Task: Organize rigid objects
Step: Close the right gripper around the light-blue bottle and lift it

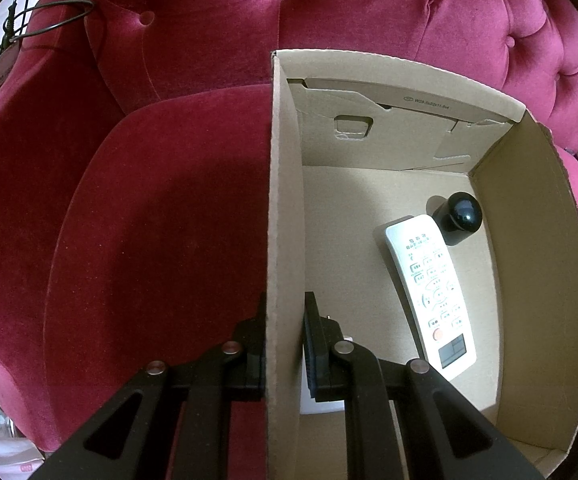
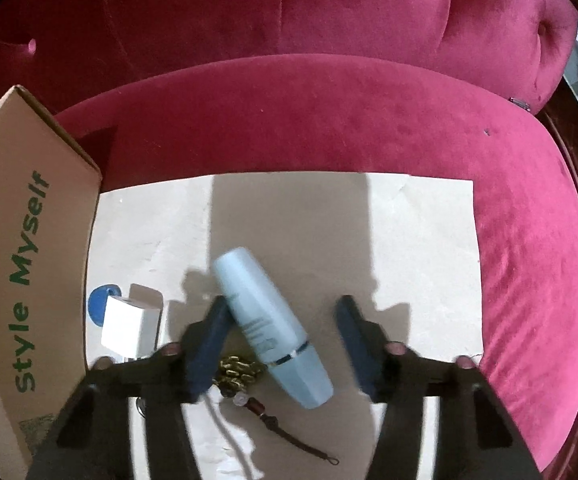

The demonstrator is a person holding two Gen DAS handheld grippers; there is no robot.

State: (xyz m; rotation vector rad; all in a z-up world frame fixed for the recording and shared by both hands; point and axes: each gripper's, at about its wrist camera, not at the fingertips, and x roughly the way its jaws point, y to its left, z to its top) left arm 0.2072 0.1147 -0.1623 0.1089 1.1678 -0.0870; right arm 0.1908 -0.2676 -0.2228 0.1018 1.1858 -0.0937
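Right wrist view: your right tool (image 2: 281,336) straddles the smooth, slippery, rigid blue bottle (image 2: 267,326), not yet pinching; grasp its midsection. Left tool (image 1: 285,344) clamps the cardboard box (image 1: 283,200) wall.

- Your left view is sharp, evenly lit; fisheye bends the edges.
- Your right view blurs near the tongs; hard shadows stretch ahead of them.

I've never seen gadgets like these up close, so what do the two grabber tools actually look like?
Both are black. The left gripper has two angular linkage arms with triangular cut-outs, joined by round silver rivets, ending in flat rectangular fingers with ribbed inner faces. The right gripper is built the same; its pads look dark blue-black. No cables, sleeves or markings show.
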